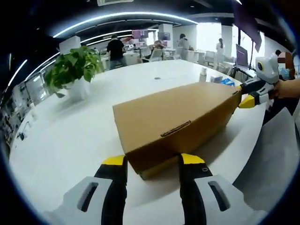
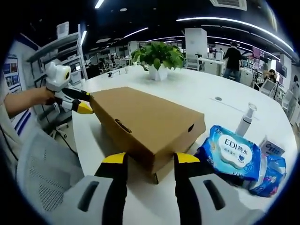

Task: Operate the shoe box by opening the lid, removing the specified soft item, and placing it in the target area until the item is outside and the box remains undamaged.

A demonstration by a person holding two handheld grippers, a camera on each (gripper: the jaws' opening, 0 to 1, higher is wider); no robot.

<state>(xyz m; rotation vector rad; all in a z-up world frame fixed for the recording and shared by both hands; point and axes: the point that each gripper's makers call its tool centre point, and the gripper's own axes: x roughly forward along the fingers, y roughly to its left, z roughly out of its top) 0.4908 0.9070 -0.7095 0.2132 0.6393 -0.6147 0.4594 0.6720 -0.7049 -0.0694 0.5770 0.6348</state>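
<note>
A brown cardboard shoe box lies on the white table with its lid down. My left gripper is open, its yellow-tipped jaws spread either side of the box's near end. My right gripper is open too and straddles the opposite end of the box. In the left gripper view the right gripper sits at the box's far corner, held by a hand. In the right gripper view the left gripper touches the box's far end. What is inside the box is hidden.
A potted plant in a white pot stands beyond the box. Blue wet-wipe packs and a spray bottle lie beside the box. A mesh chair is at the table edge. People stand in the office behind.
</note>
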